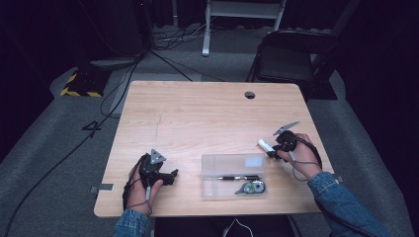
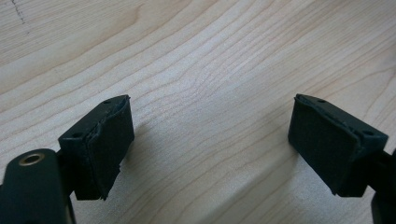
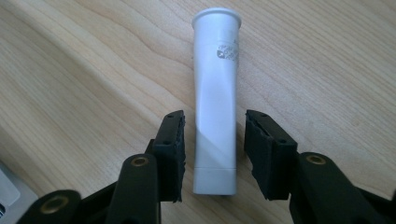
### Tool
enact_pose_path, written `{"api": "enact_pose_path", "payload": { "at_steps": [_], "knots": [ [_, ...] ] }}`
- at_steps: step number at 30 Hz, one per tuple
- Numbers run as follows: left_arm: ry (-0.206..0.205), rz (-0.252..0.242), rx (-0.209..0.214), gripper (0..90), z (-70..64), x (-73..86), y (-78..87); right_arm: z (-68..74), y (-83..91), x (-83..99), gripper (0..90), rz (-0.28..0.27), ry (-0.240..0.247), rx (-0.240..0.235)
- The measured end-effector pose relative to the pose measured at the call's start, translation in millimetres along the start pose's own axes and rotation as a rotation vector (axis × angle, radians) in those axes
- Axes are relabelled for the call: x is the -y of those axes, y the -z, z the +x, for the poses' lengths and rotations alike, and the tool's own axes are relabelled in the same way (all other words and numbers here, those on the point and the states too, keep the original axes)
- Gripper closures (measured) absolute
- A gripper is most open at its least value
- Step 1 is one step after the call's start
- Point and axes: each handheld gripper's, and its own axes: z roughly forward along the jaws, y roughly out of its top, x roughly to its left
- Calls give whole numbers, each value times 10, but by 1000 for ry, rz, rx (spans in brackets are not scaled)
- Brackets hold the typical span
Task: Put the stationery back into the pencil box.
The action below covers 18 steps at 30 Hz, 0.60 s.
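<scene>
A white plastic tube [image 3: 215,98] lies on the wooden table [image 1: 197,113], its flared end pointing away from my right gripper [image 3: 215,116]. The jaws stand on either side of the tube's lower half, with a narrow gap on each side, so the gripper is open. In the high view the tube [image 1: 263,144] lies just left of the right gripper [image 1: 272,151], near the table's right edge. My left gripper [image 1: 173,175] rests low over the front left of the table. Its jaws are wide open over bare wood [image 2: 210,107], with nothing between them.
A clear plastic box [image 1: 212,163] sits between the two hands near the front edge, holding a dark pen [image 1: 237,177] and a teal tape dispenser [image 1: 252,187]. One corner of the box [image 3: 7,191] lies beside the right gripper. A cable hole [image 1: 250,95] marks the far edge.
</scene>
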Motion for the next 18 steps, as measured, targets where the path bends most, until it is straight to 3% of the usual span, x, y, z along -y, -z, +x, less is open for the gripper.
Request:
{"api": "enact_pose_path", "payload": {
  "at_steps": [8, 18],
  "knots": [
    [1, 1, 0, 147, -1, 0, 1, 11, -9, -13, 707, 24, 15, 6],
    [1, 1, 0, 147, -1, 0, 0, 27, -5, -23, 714, 32, 33, 18]
  ]
}}
